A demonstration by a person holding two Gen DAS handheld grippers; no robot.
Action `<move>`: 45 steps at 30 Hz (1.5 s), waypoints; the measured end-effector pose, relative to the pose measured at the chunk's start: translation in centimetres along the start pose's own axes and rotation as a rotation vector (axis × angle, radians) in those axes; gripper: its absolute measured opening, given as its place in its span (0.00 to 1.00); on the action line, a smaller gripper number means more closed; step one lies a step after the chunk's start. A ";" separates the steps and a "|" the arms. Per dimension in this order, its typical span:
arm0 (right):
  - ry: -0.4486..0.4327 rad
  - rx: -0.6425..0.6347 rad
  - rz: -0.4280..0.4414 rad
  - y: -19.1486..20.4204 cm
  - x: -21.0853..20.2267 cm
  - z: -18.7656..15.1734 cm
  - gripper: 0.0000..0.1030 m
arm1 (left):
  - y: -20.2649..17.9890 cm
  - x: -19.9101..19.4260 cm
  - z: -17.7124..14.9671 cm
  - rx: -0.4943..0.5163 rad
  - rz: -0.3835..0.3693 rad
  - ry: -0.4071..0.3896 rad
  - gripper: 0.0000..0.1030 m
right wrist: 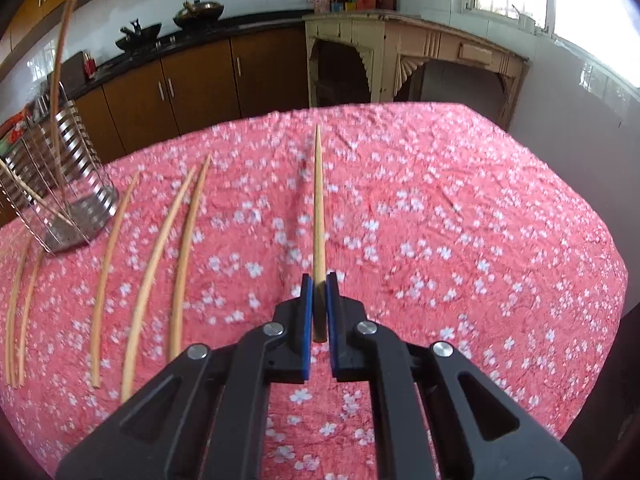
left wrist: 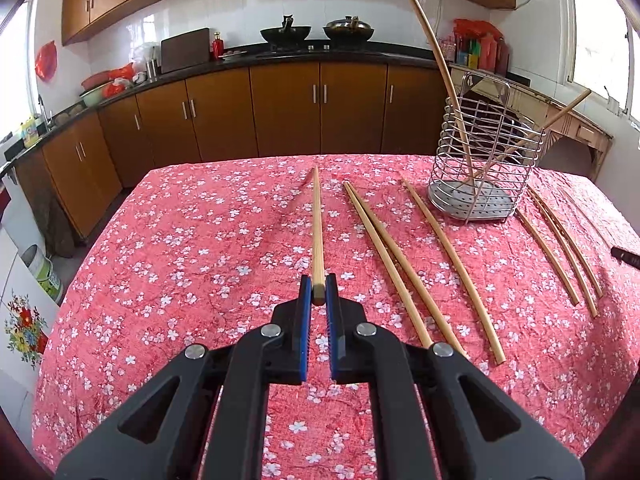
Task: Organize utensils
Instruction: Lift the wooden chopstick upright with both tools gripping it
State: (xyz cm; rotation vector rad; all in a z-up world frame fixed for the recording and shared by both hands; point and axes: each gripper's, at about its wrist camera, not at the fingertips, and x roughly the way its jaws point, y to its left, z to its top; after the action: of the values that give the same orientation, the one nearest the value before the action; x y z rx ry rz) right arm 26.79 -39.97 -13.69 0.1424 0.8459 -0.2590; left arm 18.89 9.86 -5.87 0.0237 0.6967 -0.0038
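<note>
My left gripper point(left wrist: 319, 285) is shut on the thick end of a wooden chopstick point(left wrist: 317, 224) that points away, above the pink floral tablecloth point(left wrist: 180, 264). My right gripper point(right wrist: 319, 285) is shut on another chopstick point(right wrist: 318, 208), held the same way. A wire utensil holder point(left wrist: 486, 160) stands at the table's far right with two chopsticks point(left wrist: 440, 64) leaning in it; it also shows at the left of the right wrist view point(right wrist: 60, 184). Several loose chopsticks point(left wrist: 396, 264) lie on the cloth between the grippers and the holder, also seen in the right wrist view point(right wrist: 160, 256).
Brown kitchen cabinets point(left wrist: 280, 108) with a black counter and two woks point(left wrist: 286, 34) run behind the table. A cream wooden side table point(right wrist: 420, 52) stands by the window. A dark object point(left wrist: 626, 256) pokes in at the table's right edge.
</note>
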 end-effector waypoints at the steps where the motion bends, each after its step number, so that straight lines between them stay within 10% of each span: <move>1: 0.013 0.000 0.000 0.0 0.4 -0.3 0.08 | 0.0 0.0 0.0 0.000 -0.001 0.001 0.07; 16: 0.016 -0.028 -0.003 0.4 -0.7 -2.1 0.07 | -0.2 0.1 0.0 0.001 -0.004 -0.001 0.07; 45: -0.528 0.052 0.072 -0.7 -14.4 7.3 0.07 | 1.5 -6.2 5.9 -0.114 0.023 -0.320 0.07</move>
State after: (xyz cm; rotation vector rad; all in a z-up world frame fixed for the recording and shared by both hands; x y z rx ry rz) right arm 22.75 -39.87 1.93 0.1441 0.3094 -0.2363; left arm 17.91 11.20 2.69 -0.0766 0.3760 0.0534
